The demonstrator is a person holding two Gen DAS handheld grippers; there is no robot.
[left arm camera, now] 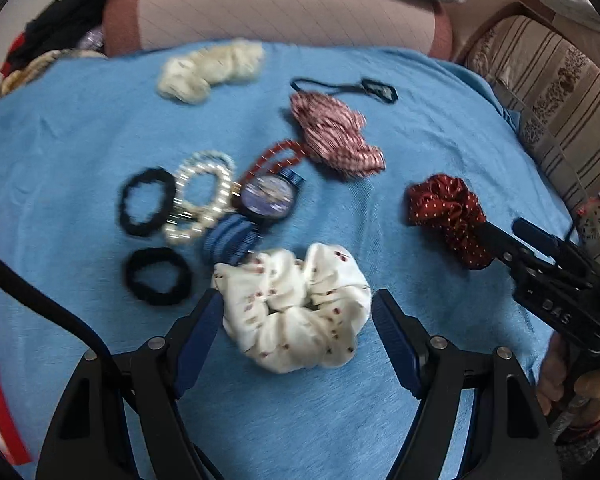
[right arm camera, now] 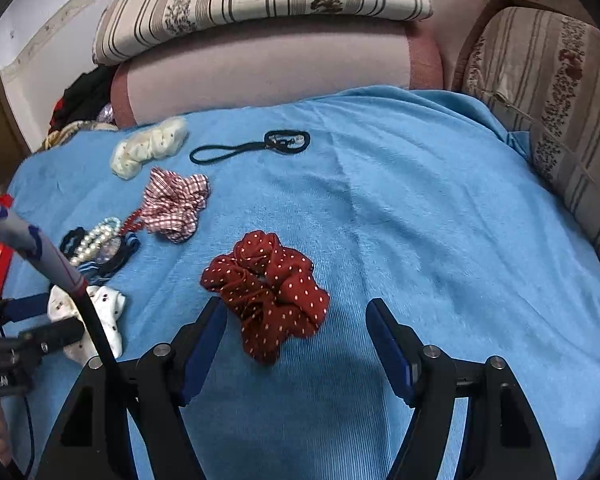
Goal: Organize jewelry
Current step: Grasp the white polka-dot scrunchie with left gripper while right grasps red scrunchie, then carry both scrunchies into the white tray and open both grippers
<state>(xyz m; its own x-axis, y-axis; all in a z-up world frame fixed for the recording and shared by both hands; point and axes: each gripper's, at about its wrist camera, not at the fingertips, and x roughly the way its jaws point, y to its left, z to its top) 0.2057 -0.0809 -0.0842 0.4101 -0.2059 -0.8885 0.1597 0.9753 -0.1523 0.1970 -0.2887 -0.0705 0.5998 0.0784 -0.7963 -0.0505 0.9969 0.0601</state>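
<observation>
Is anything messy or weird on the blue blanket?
Yes. The watch, pearl bracelets and red bead string lie tangled in one overlapping pile, while the scrunchies lie apart. Nothing looks broken.

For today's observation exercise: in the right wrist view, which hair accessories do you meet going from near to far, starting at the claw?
right claw → red dotted scrunchie → red checked scrunchie → thin black hair tie. The cream scrunchie is omitted, since it lies about level with the tie.
</observation>
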